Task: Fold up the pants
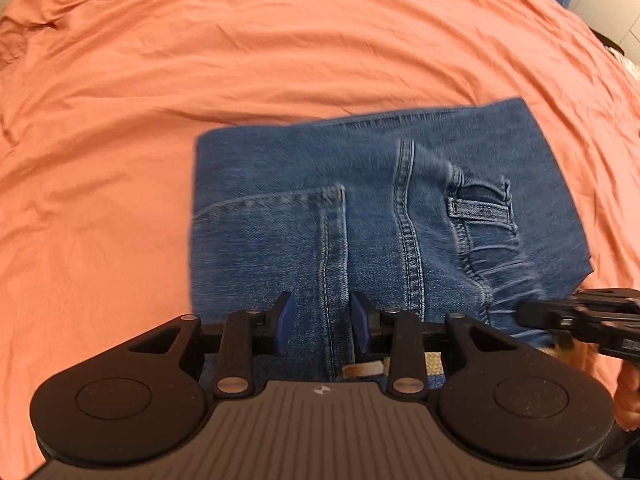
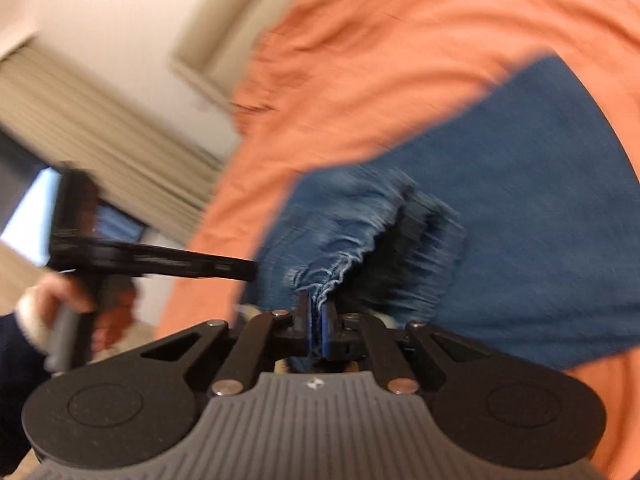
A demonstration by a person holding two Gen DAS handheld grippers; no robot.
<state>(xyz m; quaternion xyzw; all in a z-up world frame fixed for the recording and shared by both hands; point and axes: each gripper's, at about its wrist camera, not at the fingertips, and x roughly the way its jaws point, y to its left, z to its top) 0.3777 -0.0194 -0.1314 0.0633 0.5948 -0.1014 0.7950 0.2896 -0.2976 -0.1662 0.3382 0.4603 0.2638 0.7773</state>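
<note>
Place: a bedroom in a home.
Bed: a wide orange sheet (image 1: 280, 60), creased and rumpled, spreads ahead of the left fingers and to both sides of them.
Clothing: folded blue jeans (image 1: 360, 200) lie on the sheet just ahead of the fingers.
Curtain: beige pleated drapes (image 2: 100, 128) hang to the left of the right fingers.
Window: a bright pane (image 2: 28, 216) shows below the drapes, far left.
Wall: plain white wall (image 2: 120, 8) above the drapes.
</note>
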